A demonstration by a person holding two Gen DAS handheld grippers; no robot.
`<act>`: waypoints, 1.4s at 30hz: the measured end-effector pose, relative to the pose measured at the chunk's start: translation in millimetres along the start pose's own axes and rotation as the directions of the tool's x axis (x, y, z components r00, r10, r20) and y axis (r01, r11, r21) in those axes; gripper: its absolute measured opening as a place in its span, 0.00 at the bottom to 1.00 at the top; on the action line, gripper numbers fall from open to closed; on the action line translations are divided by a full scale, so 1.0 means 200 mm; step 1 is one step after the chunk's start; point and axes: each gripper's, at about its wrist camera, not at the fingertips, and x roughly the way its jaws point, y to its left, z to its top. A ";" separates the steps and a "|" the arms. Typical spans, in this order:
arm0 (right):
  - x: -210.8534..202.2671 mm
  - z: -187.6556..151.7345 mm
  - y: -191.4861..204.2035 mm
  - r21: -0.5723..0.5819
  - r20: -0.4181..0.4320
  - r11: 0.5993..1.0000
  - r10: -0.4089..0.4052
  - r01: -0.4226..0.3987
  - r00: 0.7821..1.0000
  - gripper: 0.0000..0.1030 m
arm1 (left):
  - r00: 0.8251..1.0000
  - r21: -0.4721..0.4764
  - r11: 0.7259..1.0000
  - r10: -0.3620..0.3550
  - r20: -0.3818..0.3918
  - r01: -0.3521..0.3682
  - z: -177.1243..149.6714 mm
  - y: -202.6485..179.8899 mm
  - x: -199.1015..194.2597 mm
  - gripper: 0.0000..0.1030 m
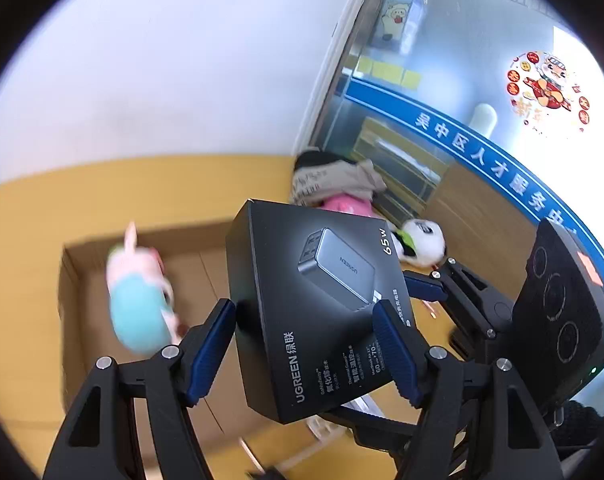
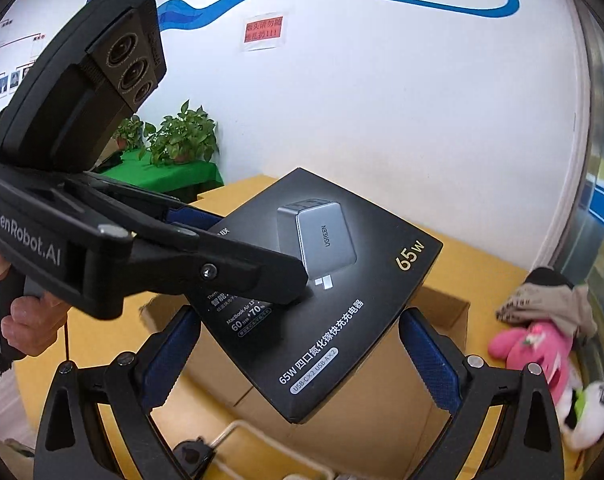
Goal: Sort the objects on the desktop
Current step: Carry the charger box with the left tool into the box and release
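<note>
A black UGREEN charger box (image 1: 318, 308) is held in the air above the yellow desk, tilted. My left gripper (image 1: 306, 344) is shut on its near end, blue pads on both sides; it shows in the right wrist view (image 2: 242, 256) clamping the box's left part. The box (image 2: 330, 296) fills the middle of the right wrist view. My right gripper (image 2: 298, 364) is open around the box's near corner, pads apart from it. Below the box is an open cardboard box (image 1: 78, 280), with a blurred pink and teal plush toy (image 1: 138, 300) in it.
A pink plush (image 2: 538, 352), a panda plush (image 1: 422, 242) and a beige cloth bundle (image 1: 338, 180) lie at the desk's far right by the glass partition. A white cable (image 2: 258, 440) lies on the desk near me. Potted plants (image 2: 182, 136) stand on a green table behind.
</note>
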 end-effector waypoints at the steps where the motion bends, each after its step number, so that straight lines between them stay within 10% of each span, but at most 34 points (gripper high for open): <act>1: 0.02 0.04 -0.04 0.011 0.007 1.000 0.009 -0.009 1.000 0.99 | 1.000 -0.002 1.000 0.005 0.008 -0.005 0.04 0.02 0.01 0.68; 14: 0.47 0.24 -0.44 0.033 -0.047 0.995 0.096 -0.094 0.994 0.99 | 0.999 -0.142 0.989 0.033 0.003 -0.032 0.36 0.35 0.40 0.68; 28: 1.02 0.00 -0.72 0.151 -0.192 0.978 0.172 -0.144 0.966 0.99 | 0.983 -0.264 0.958 0.066 -0.171 -0.111 0.31 0.64 0.98 0.68; 42: 1.28 -0.28 -0.76 0.271 -0.320 0.948 0.253 -0.167 0.913 0.99 | 0.900 -0.277 0.913 0.175 -0.399 -0.300 0.10 0.74 1.27 0.68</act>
